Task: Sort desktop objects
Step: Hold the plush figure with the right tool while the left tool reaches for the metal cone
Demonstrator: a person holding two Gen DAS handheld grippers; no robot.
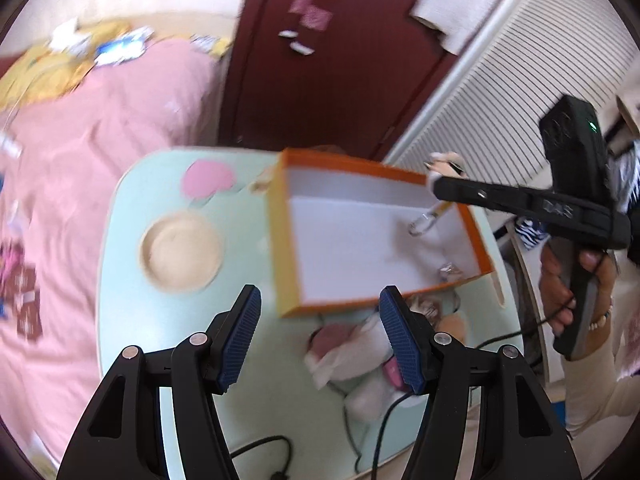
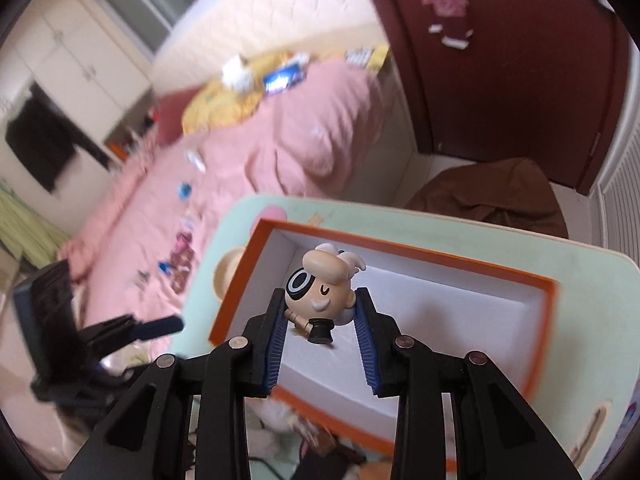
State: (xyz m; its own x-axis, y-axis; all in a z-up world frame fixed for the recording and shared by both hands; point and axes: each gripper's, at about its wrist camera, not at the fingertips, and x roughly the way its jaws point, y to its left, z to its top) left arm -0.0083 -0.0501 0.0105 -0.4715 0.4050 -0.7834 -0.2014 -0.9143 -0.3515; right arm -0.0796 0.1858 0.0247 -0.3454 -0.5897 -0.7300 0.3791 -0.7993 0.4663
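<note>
Here, in the left wrist view, the left gripper (image 1: 320, 336) hangs wide open and empty over the near table (image 1: 128, 264), the orange box (image 1: 472, 236) just beyond it (plush clutter seemingly lies below, blurred). From the right wrist view, the right gripper (image 2: 322, 320) pinches the toy figure (image 2: 320, 294) directly above the box's white floor, so the drop is straight down.

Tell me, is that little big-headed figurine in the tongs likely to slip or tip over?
The figurine looks like smooth hard plastic, so probably stiff and light. Its rounded head between the right tongs may twist in them. Top-heavy on small feet, it would likely topple once set in the orange box.
</note>
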